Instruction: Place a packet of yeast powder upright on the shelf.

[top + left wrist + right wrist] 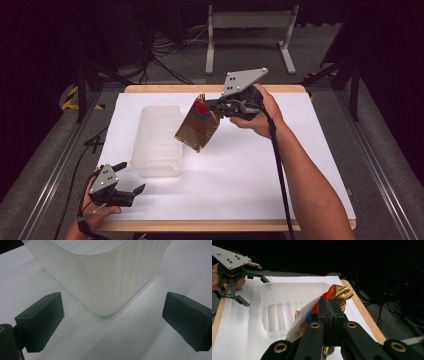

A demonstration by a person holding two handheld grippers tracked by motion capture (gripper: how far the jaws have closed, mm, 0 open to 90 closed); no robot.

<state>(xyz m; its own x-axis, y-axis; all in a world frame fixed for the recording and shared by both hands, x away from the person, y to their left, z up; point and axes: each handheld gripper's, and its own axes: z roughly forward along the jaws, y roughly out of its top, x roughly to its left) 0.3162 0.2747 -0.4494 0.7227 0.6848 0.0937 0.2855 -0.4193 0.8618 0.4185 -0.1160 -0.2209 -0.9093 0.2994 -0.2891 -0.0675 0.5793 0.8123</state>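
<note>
carrying gold snack bag [196, 125], pinched in right gripper [212, 106], toward white bin [155, 145]; left gripper [134, 191] gaping, idle near; probably next, lower left and release.

left tool [131, 178]: jaws spread wide, low at near-left, hand [97, 207] under it
right tool [209, 106]: raised mid-air, jaws pinched together, forearm [305, 185] stretched forward

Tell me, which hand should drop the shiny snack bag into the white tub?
Probably the right. The right hand-held gripper is shut on the snack bag, which hangs by the white tub. The left hand-held gripper is open and empty near the tub's closest corner.
</note>
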